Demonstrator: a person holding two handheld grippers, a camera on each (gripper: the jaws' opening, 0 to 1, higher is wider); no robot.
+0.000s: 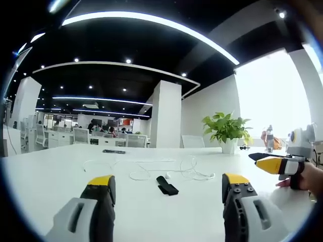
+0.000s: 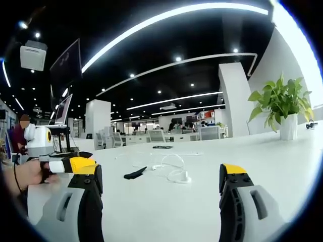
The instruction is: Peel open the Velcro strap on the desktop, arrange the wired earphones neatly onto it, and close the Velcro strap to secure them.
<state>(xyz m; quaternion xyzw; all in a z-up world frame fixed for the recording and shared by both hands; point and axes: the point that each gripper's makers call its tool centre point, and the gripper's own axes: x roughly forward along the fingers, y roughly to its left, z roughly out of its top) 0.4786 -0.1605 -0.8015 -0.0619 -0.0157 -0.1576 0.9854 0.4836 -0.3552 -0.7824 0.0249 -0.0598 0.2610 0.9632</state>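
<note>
A black Velcro strap (image 1: 167, 185) lies flat on the white desktop (image 1: 50, 176), ahead of my left gripper (image 1: 169, 186), whose jaws stand wide open with nothing between them. White wired earphones (image 1: 166, 169) sprawl in loose loops just beyond the strap. The right gripper (image 1: 270, 162) reaches in from the right, held by a hand, its yellow tips close together. In the right gripper view the strap (image 2: 135, 173) lies left of centre, the earphones (image 2: 171, 169) beside it. My right gripper (image 2: 160, 184) is open and empty. The left gripper (image 2: 68, 164) shows at the left.
A potted plant (image 1: 226, 131) stands at the desk's far right, also seen as the plant (image 2: 282, 108) in the right gripper view. A dark flat device (image 1: 114, 151) lies farther back. A laptop on a stand (image 2: 61, 118) sits at the left. Office desks and chairs fill the background.
</note>
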